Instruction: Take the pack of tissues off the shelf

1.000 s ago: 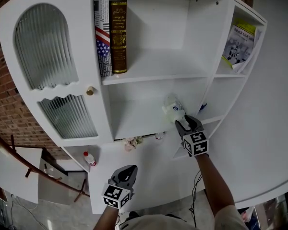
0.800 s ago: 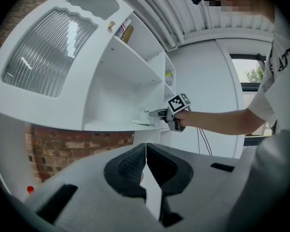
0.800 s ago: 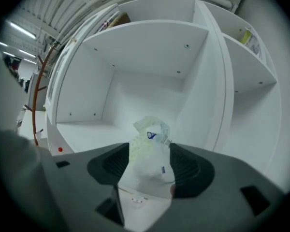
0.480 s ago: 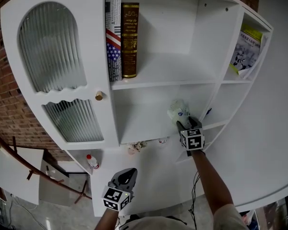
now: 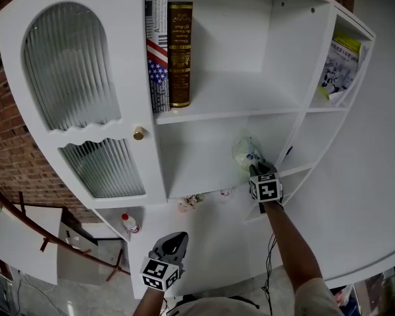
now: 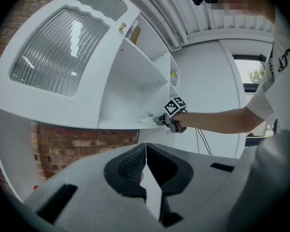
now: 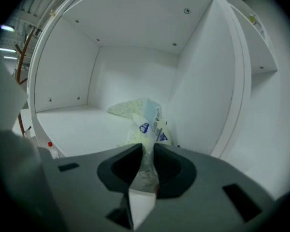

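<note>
The right gripper point(image 5: 253, 166) has just been closing its jaws and pinches the pack point(image 7: 140, 115) at the shelf's point(image 5: 204, 176) right end (beside the side wall). The left gripper point(image 6: 146, 166) hangs below with its jaws together, empty.

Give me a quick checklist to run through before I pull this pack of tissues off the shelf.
1. Right hand-held gripper on the pack of tissues: ok, its jaws have just been closing and pinch the pack's near end.
2. Pack clear of the side panel: cannot tell, it sits close beside it.
3. Shelf around the pack bare: ok.
4. Left hand-held gripper out of the way: ok, low, shut, empty.
5. Grip firm: cannot tell.
</note>
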Tool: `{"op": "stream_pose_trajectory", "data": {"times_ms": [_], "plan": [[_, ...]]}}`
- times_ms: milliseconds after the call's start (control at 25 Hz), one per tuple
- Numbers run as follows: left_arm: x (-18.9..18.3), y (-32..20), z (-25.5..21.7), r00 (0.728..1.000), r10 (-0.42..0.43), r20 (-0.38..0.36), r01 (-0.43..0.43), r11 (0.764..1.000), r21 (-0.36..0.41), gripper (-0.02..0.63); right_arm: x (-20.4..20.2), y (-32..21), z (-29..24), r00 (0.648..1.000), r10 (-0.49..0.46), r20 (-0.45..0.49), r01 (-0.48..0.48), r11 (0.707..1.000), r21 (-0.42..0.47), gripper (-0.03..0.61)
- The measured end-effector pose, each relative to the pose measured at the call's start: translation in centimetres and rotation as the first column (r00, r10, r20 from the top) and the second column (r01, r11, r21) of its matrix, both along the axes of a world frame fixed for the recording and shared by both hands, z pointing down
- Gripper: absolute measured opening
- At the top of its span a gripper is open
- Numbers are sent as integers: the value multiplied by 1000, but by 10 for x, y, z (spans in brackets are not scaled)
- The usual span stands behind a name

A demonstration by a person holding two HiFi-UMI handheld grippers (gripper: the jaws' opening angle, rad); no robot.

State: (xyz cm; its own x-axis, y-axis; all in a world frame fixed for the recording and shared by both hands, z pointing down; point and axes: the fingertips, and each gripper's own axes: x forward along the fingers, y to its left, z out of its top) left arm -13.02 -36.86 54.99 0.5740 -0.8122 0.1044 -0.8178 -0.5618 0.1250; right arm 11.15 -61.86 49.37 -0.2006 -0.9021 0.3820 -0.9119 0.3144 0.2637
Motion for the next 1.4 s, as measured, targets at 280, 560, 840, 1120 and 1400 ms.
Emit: {"op": "stream_pose_trajectory", "data": {"times_ms": [280, 560, 840, 1120, 1400], "plan": [[-11, 2, 3, 1000, -4, -10, 4, 1000, -7, 26, 3, 11, -8, 997, 2, 72, -3, 1000, 26, 46], [-12, 6, 0, 1000, 10, -15, -9, 1000, 5, 26, 2, 30, -21, 991, -15, 132, 6, 998, 64, 43], [-14, 13, 0, 1000, 21, -18, -21, 1000, 14, 26, 1, 48, -33, 983, -33, 181, 13, 994, 109, 41], [-17, 25, 0, 1000, 19, -18, -19, 1000, 14, 26, 5, 64, -39, 971, -31, 237, -4, 989, 146, 40], [-25, 32, 1, 1000, 14, -18, -14, 1000, 11, 26, 4, 82, -53, 958, -55, 282, -4, 979, 204, 38]]}}
